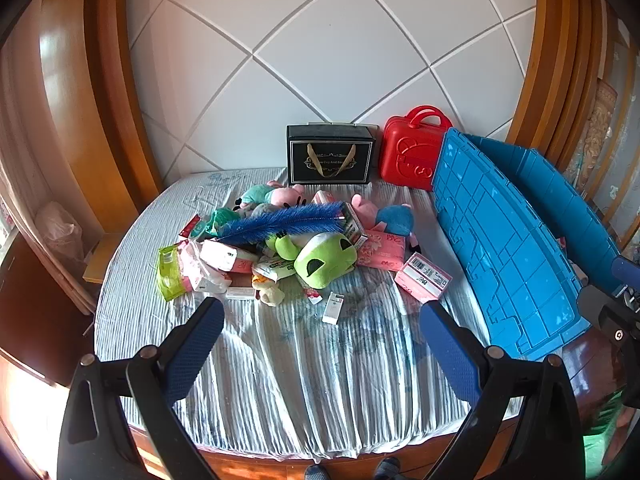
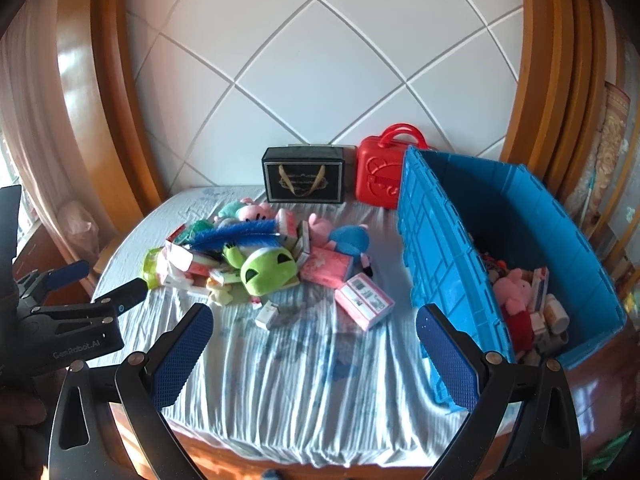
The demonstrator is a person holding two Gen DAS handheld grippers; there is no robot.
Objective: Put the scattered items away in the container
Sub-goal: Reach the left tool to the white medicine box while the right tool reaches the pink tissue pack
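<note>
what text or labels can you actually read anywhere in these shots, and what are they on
"GenRobot.AI": on the body of the left gripper, in the right wrist view.
Gold lettering on the black gift bag: partly legible, roughly "...e Cup And Sau...", handles cover the rest.
Barcode label on the pink box: too small to read.
Small white box and the other packets: print too blurred.

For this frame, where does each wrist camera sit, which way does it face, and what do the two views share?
Left wrist: on the left hand-held gripper, above the bed's foot, facing the headboard; its open blue fingers show, with the blue crate side-on.
Right wrist: on the right hand-held gripper, further right, seeing into the crate; own fingers open, the left gripper visible at left.
Shared: the green frog plush pile, black gift box, red case.
</note>
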